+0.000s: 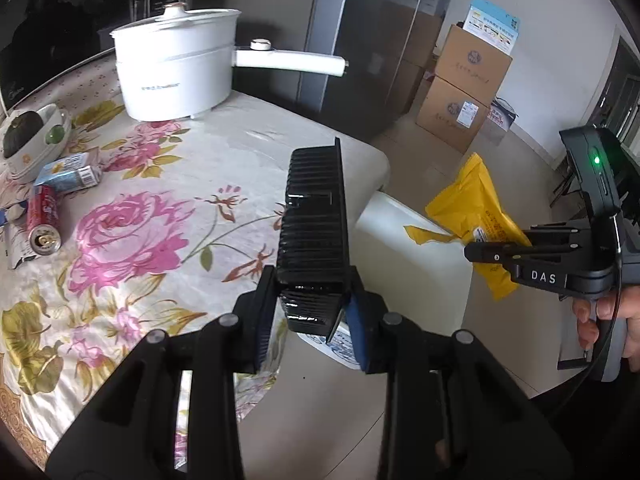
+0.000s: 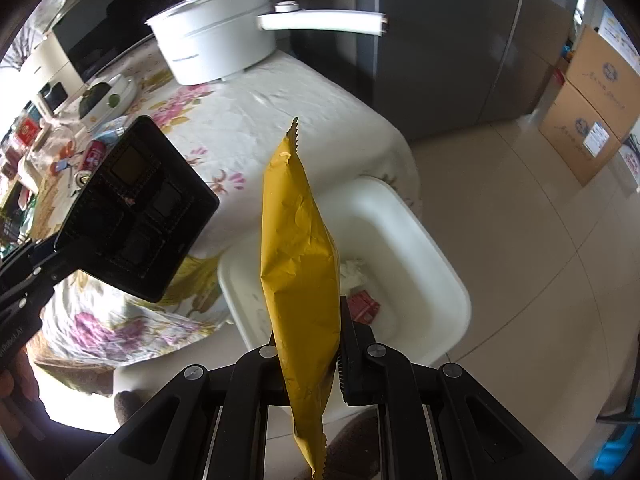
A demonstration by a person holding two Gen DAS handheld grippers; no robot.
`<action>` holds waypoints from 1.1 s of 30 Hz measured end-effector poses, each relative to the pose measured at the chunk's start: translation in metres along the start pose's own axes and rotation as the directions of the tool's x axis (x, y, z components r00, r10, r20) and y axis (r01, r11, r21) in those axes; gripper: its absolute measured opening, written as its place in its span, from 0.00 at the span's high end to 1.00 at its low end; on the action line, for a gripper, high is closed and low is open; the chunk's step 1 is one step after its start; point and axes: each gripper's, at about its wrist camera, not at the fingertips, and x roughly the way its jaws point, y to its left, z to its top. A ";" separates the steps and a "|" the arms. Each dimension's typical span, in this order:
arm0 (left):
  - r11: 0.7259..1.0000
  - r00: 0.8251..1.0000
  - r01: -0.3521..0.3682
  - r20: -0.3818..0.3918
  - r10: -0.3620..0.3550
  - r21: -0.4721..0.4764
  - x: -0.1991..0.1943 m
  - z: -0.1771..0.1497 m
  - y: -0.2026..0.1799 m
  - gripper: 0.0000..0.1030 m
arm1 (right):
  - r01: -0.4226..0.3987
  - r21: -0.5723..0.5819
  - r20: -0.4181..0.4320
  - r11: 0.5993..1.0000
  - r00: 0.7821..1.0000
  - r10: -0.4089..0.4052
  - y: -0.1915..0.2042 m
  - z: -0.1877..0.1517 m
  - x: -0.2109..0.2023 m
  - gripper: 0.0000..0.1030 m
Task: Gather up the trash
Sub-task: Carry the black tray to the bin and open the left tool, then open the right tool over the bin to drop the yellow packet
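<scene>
- Both sets of jaws are clamped on trash: my left gripper (image 1: 310, 312) pinches a black plastic tray (image 1: 314, 232) by its short end, and my right gripper (image 2: 308, 360) is closed tight on a yellow snack bag (image 2: 298, 264) near its lower end.
- Relative to the white bin (image 2: 436, 264) on the floor: the bag hangs right over its open mouth, while the tray is beside it, over the edge of the table (image 1: 256, 148).
- I judge the tray light but stiff and ribbed, so an end grip holds it; thin plastic could crack or twist out if squeezed harder.
- I judge the bag almost weightless, crinkly and slick; a grip across the flat body suits it, and it should drop freely.
- More trash waits on the table farther from the bin: a red can (image 1: 42, 224) lying on its side and a blue can (image 1: 68, 174) beside it.
- My left view shows the tray edge-on and only a corner of the bin.
- My right view shows the tray's compartments and the bin's inside, with white paper and a red packet (image 2: 362, 306) already there.
</scene>
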 end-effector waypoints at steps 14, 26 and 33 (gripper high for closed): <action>0.994 0.995 0.065 -0.074 -0.059 0.091 0.050 -0.003 -0.057 0.71 | 0.045 0.050 -0.042 0.998 0.998 -0.043 -0.053 -0.020 0.010 0.87; 0.998 0.997 0.030 -0.079 -0.026 0.054 0.077 0.000 -0.048 0.71 | 0.042 0.037 -0.052 0.998 0.998 -0.040 -0.049 -0.019 0.014 0.87; 1.000 0.997 -0.009 -0.075 0.009 0.008 0.060 0.002 -0.032 0.36 | 0.048 0.016 -0.058 0.999 0.997 -0.047 -0.043 -0.016 0.016 0.87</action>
